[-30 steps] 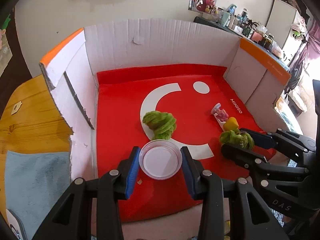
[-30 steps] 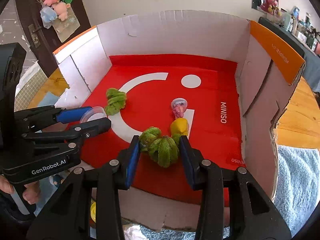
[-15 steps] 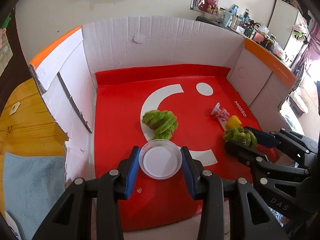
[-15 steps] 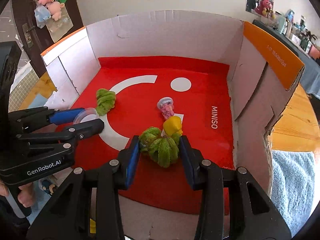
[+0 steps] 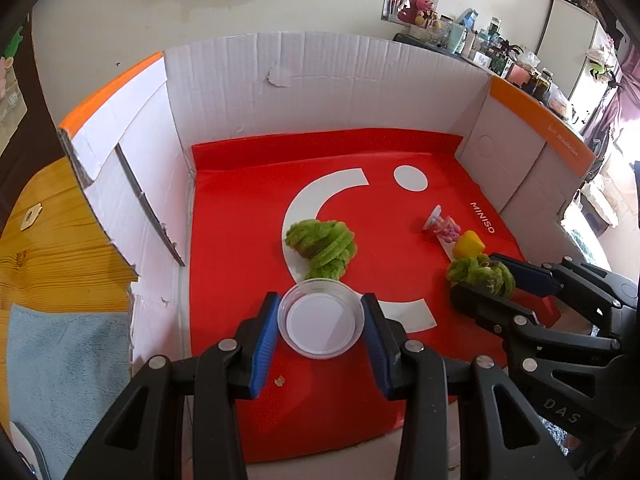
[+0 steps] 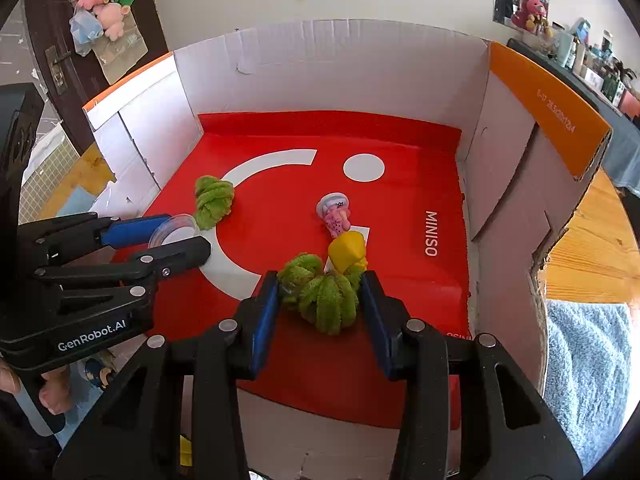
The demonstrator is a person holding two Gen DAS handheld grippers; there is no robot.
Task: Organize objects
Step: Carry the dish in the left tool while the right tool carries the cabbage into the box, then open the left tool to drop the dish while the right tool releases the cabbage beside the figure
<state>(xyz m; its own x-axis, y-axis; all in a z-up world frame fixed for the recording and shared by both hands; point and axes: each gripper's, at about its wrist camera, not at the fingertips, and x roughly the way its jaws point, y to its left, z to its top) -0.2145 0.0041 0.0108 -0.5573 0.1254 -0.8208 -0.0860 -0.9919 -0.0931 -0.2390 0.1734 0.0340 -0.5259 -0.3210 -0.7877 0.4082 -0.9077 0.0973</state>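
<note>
A white cardboard box (image 5: 320, 80) with orange-edged flaps stands open on a wooden tabletop (image 5: 44, 240), its floor covered by a red sheet (image 5: 240, 208) printed with a white crescent, a dot and the word MINISO.

The left gripper (image 5: 321, 320) points down at the near part of the sheet. Its blue-padded fingers (image 5: 266, 336) sit against the two sides of a clear round plastic lid (image 5: 321, 318), pinching it lightly.

The right gripper (image 6: 318, 300) is at the near right of the sheet. A fuzzy green bundle (image 6: 320, 298) lies between its fingers (image 6: 264, 320), and the fingers are easing apart; the left pad is against the fuzz, while whether the right pad still touches it cannot be told.

Just behind that bundle sits a small yellow block (image 6: 347, 250), and touching the block's far side lies a small pink figure with a pale round base (image 6: 335, 214), tipped on its side. A second fuzzy green bundle (image 5: 322, 242) rests on the white crescent, just beyond the lid.

A pale blue towel (image 5: 60, 380) lies on the tabletop to the left of the box. At the lower left of the right wrist view, a hand (image 6: 48, 392) grips the left gripper's handle.
</note>
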